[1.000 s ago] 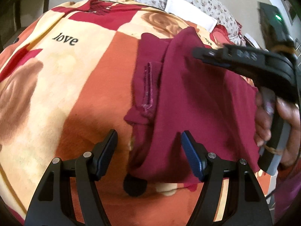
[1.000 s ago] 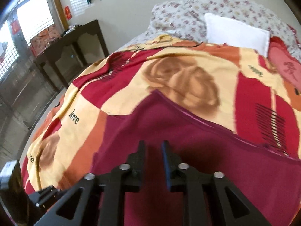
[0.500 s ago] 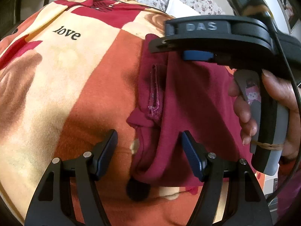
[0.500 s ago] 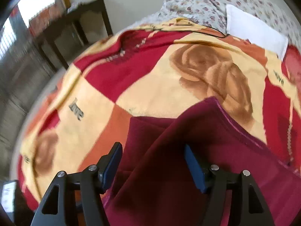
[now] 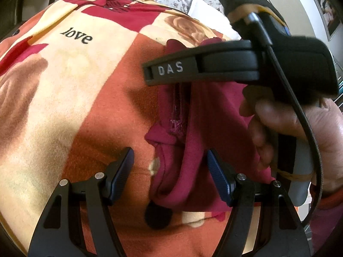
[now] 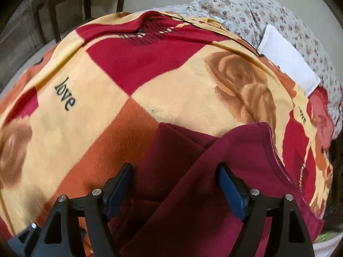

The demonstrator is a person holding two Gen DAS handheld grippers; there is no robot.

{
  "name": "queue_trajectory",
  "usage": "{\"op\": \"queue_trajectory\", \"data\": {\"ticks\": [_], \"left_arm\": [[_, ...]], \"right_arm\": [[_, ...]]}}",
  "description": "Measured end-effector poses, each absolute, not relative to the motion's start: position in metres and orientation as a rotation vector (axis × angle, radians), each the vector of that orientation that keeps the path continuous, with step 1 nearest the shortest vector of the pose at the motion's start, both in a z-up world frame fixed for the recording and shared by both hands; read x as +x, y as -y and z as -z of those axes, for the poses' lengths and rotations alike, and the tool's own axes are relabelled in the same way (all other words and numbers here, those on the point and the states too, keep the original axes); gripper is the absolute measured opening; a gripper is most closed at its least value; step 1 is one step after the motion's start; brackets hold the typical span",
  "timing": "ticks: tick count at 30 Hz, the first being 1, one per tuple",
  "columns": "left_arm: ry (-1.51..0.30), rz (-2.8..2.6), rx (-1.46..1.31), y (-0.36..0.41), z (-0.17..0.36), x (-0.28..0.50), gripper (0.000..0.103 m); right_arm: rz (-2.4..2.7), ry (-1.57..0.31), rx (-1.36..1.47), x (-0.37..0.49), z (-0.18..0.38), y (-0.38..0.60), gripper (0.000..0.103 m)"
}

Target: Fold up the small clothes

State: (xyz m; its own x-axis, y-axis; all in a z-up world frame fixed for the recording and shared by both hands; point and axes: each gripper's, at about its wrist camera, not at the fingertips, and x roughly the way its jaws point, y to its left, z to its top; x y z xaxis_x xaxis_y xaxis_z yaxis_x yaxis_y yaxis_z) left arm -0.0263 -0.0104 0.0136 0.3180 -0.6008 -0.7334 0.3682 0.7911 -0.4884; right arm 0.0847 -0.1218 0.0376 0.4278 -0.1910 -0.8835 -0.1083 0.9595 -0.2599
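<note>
Lying on: bed (image 6: 246, 6), spread with a checked blanket (image 6: 150, 55) of cream, red and orange squares printed with roses and the word "love".
Garment: maroon garment (image 6: 193, 184), partly folded, one layer lapped slantwise over another, stitched hem showing; it rests on the blanket toward the bed's near edge, over an orange square.
Left tongs (image 5: 170, 172): released, jaws wide apart; blue pads stand clear of the cloth, with a bunched fold of the garment between them, unpressed.
Right tongs (image 6: 174, 189): released, jaws having just been opening; folded maroon cloth lies between the pads, not pinched.
Right hand (image 5: 300, 137): wrapped about the right tool's grip, hovering over the garment in the left wrist view.
Far end of bed: floral-print bedding and a white pillow (image 6: 287, 62).
Beyond bed: dark wooden furniture (image 6: 53, 10) against a pale wall.
</note>
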Motion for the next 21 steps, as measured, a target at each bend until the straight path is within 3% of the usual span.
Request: {"op": "queue_trajectory", "data": {"ticks": [2,6,8,21], "left_arm": [[-1.070,0.645,-0.248,0.009,-0.014,-0.026,0.070],[-1.068,0.639,-0.232,0.009,-0.015,-0.026,0.070],[-1.068,0.639,-0.218,0.012,-0.016,-0.026,0.070],[-1.038,0.673,-0.200,0.029,-0.018,-0.011,0.071]], "right_arm": [[0.039,-1.118,-0.292,0.083,-0.041,0.127,0.061],[-0.026,-1.104,-0.233,0.075,-0.048,0.137,0.030],[-0.062,-1.105,-0.166,0.071,-0.055,0.148,0.021],[-0.170,-1.073,0.135,0.057,-0.075,0.187,0.017]]}}
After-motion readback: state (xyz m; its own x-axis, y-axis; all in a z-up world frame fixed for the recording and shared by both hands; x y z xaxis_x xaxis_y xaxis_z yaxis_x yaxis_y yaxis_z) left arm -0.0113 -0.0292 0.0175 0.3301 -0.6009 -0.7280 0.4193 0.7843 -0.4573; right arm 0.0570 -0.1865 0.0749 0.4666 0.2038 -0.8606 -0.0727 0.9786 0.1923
